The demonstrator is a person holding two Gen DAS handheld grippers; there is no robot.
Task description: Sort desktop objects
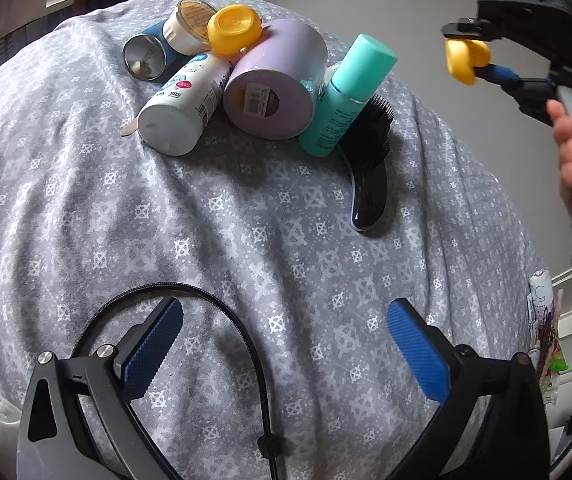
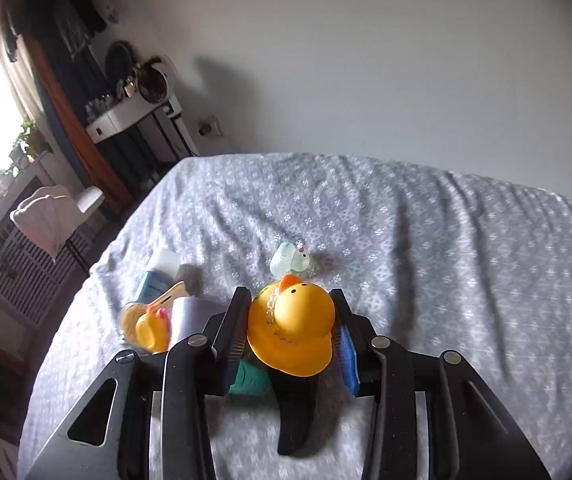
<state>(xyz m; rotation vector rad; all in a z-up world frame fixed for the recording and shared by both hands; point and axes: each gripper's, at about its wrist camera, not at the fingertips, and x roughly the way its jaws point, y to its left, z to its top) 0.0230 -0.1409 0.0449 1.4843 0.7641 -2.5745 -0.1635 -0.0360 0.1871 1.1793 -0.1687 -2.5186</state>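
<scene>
A: Biggest risk? The right gripper (image 2: 292,330) is clenched on the yellow rubber duck (image 2: 292,332) by its rounded sides, in mid-air above the grey patterned bedsheet (image 2: 426,248); it could squirt out forward.

B: Heading?

A: Orange beak (image 2: 289,281) points away past the fingertips, long axis along the fingers.

B: Left gripper (image 1: 286,344)?

A: Released, empty, a black headband (image 1: 221,312) curving between its pads.
</scene>
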